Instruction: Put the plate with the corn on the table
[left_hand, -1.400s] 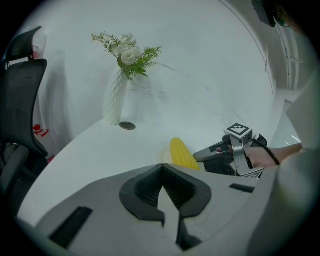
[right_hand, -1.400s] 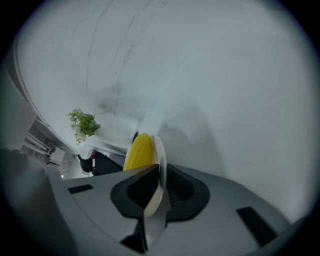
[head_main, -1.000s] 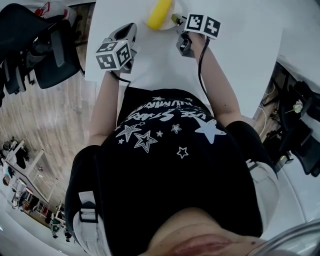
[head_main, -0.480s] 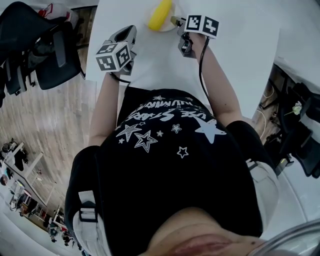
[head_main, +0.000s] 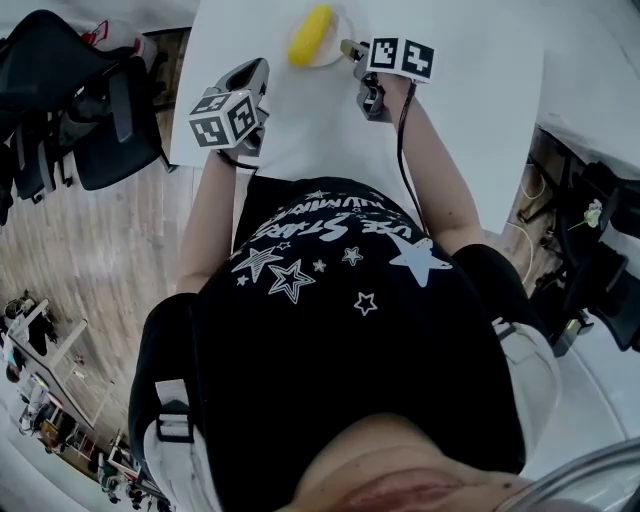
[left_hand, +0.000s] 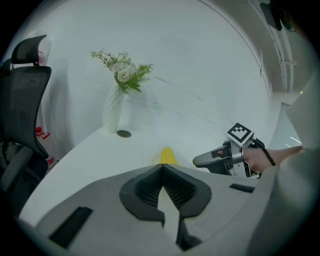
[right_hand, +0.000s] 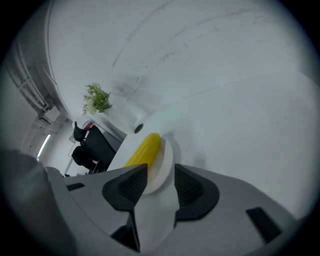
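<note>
Your right gripper (right_hand: 160, 174) has just opened its jaws, the plate (right_hand: 167, 157) with corn (right_hand: 144, 150) loose between them on the table (head_main: 470, 100); your left gripper (left_hand: 162, 167) is clenched, empty.

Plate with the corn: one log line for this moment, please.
plate: on table, corn on it | right gripper: jaws just opened, plate rim at tips, ungripped | left gripper: shut, empty
</note>
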